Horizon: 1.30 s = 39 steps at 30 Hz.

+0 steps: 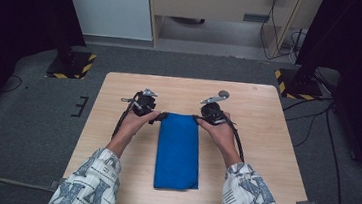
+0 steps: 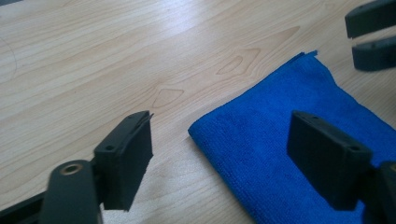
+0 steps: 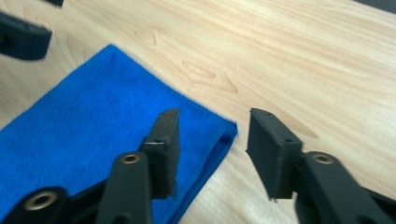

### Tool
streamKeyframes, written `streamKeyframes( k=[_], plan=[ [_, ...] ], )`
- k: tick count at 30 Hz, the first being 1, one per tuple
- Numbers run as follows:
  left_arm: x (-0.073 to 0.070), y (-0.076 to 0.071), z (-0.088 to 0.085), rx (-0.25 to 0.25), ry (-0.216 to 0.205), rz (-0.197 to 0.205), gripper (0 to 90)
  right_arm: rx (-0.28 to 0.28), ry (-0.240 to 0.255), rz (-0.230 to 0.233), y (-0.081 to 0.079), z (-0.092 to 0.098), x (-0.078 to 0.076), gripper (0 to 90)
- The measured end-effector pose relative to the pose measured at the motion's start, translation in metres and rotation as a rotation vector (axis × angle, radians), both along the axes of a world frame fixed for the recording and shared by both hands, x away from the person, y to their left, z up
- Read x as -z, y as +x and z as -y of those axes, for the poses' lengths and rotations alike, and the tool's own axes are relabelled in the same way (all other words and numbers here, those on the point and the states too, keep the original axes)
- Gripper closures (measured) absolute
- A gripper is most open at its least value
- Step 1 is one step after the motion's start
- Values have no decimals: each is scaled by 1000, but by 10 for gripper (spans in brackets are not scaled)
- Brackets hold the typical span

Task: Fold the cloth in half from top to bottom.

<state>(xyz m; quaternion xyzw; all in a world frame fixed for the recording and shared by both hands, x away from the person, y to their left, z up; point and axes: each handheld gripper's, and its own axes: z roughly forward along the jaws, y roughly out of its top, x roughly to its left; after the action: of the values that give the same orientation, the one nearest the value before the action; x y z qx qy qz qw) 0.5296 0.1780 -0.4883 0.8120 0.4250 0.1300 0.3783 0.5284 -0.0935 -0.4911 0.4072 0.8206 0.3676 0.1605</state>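
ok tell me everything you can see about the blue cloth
The blue cloth is a plain bright blue, nappy fabric like microfibre, folded into a long narrow rectangle with layered edges showing at its far corners. It lies flat near the middle of the wooden table, long side running away from the person. The left gripper and right gripper sit at its two far corners, jaws open around them, not yet pinching.

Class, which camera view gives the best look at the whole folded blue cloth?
The high view: the blue cloth lies there complete, a long folded rectangle on the wooden table. The left gripper view gives just one far corner between that gripper's fingers; the right gripper view gives the other far corner, with its folded edge.
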Motion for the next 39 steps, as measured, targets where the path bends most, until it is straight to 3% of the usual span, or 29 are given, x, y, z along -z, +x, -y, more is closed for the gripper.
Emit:
streamKeyframes(
  k=[7, 9, 15, 22, 27, 31, 35, 37, 39],
  plan=[
    [6, 3, 3, -8, -7, -13, 346, -20, -12, -10, 11, -6, 0, 641],
    [11, 5, 3, -11, 14, -18, 358, -12, -19, -27, 17, -7, 3, 637],
    [26, 11, 6, -16, 22, -49, 370, 4, -5, -61, 29, -5, 17, 634],
    [33, 15, 8, -35, 37, -38, 393, 0, -6, -104, 34, -7, 31, 633],
    [37, 15, 9, -33, 47, -42, 439, -14, -24, -101, 32, -11, 33, 650],
    [37, 15, 10, -39, 32, -47, 527, -17, -19, -111, 30, -12, 33, 748],
    [36, 12, 14, -3, 17, -70, 682, -29, 11, -124, 29, -10, 34, 844],
    [36, 11, 16, 7, 25, -76, 750, -34, 21, -122, 28, -9, 35, 866],
    [36, 10, 16, 2, 5, -81, 833, -34, 38, -134, 27, -7, 34, 873]
  ],
)
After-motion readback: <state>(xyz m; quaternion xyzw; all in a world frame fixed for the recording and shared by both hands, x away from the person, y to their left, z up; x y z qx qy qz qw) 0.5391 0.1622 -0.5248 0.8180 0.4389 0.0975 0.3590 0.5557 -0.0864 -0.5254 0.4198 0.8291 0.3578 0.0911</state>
